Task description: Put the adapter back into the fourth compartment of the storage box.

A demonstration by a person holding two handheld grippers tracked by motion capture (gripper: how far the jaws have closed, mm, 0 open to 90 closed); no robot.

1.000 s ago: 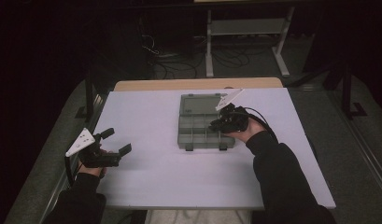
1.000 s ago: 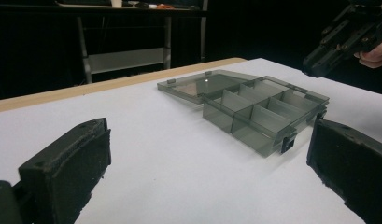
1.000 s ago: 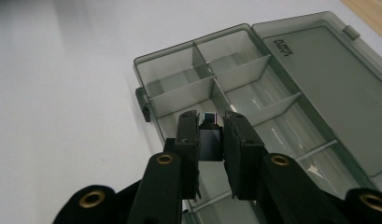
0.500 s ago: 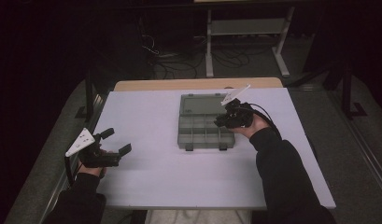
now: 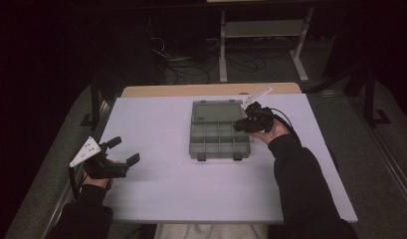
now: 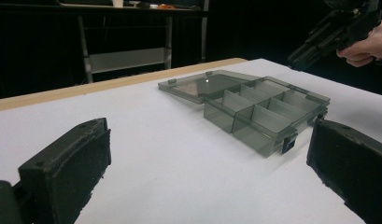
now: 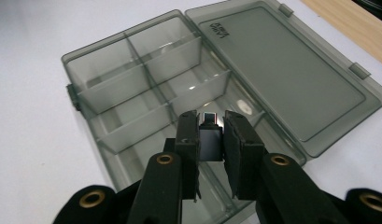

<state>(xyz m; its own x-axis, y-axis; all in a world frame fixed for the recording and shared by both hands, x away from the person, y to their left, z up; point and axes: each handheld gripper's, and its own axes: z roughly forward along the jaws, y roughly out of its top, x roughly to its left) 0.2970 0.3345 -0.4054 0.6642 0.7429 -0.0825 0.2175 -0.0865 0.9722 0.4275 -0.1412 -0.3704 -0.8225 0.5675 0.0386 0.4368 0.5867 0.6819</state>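
— Fingers (image 7: 238,140) on the right gripper (image 7: 211,140) are clamped on a small dark block with a shiny metal end (image 7: 208,133), which sits upright between the pads. What would you watch for in setting it down?

— It hangs over the open organiser box (image 7: 146,88), above the row of compartments nearest the hinge. I'd pick one cell, lower the piece straight down between the dividers, and let go only once it is low inside the walls. The partitions are thin, so a sideways approach could knock the box along the desk (image 5: 156,199). Spreading the pads gently should keep the piece from tipping out.

— And the left gripper (image 5: 122,153)?

— Its fingers (image 6: 67,168) stand wide apart with nothing between them, low over the desk, well apart from the box. It could steady the box's front edge if it slides, I think.

— How does the box look?

— Smoky, see-through grey plastic, shallow, split by dividers into several cells, all apparently empty. Its lid (image 7: 291,70) lies flat open on the far side, embossed lettering near one corner, two small latch tabs on its free edge. In the high view the box (image 5: 220,142) rests mid-desk, the right hand just beside its right end.
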